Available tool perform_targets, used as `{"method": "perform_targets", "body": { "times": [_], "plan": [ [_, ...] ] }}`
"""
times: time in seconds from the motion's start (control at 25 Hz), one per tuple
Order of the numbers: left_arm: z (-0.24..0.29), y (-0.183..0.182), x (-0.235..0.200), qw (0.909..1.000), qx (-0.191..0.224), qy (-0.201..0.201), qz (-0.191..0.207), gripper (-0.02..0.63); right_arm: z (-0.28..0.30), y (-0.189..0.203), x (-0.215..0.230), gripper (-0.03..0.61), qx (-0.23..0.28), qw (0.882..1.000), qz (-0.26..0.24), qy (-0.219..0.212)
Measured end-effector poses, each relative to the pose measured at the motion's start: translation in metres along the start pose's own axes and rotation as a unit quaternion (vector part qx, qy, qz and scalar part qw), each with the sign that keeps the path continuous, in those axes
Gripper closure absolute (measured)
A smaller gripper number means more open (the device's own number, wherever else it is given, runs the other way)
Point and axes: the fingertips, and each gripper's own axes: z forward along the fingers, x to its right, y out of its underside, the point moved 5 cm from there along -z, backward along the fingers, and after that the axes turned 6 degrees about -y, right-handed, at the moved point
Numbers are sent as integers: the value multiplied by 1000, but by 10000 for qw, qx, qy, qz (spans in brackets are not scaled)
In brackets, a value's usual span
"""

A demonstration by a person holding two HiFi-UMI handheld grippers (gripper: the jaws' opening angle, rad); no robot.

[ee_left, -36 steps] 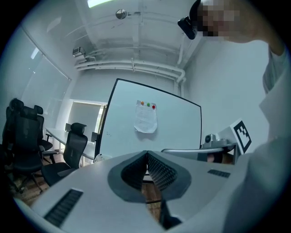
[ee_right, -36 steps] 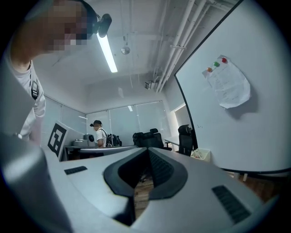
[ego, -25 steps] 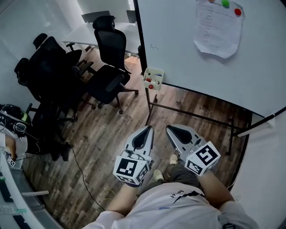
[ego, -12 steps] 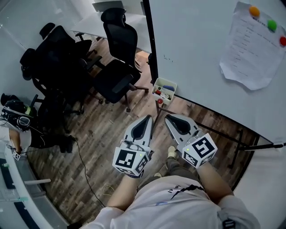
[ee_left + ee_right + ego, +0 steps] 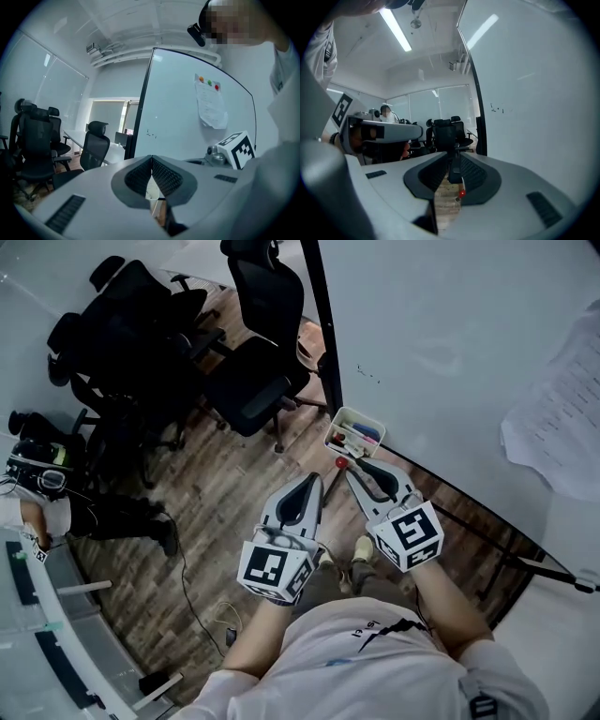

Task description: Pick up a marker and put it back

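I have the right hand-held gripper (image 5: 349, 465) nosed up to the tray (image 5: 367, 418) hanging on the whiteboard (image 5: 450, 334) frame, since that is where the pens sit. Its jaws are drawn together and grip nothing. The marker (image 5: 340, 463) I take for my target shows a red end just below the tray, right beside those tips. The left hand-held gripper (image 5: 309, 482) rides alongside, likewise closed and empty, clear of the reach line. I judge the right jaws must part before any pickup. The office chairs (image 5: 253, 381) stand well apart, but the board's dark post (image 5: 321, 324) runs close by the tray.
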Motion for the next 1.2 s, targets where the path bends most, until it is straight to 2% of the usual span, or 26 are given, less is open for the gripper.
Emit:
{"method": "perform_targets", "body": {
  "times": [0.32,0.68,0.8,0.88,1.2],
  "plan": [
    [24,19,-29,9997,-213,-45,-139,601,48,40,37,477,-982,9937,-414,336],
    [44,22,-61,9990,-283,31,-338,601,88,62,52,465,-1640,9809,-782,694],
    [49,21,-66,9989,-313,86,-351,601,92,64,56,466,-1743,9772,-839,875],
    [52,21,-68,9987,-346,108,-360,601,92,64,58,499,-1778,9758,-861,941],
    [61,28,-59,9985,-391,187,-341,601,74,59,56,503,-1686,9757,-1005,973]
  ]
}}
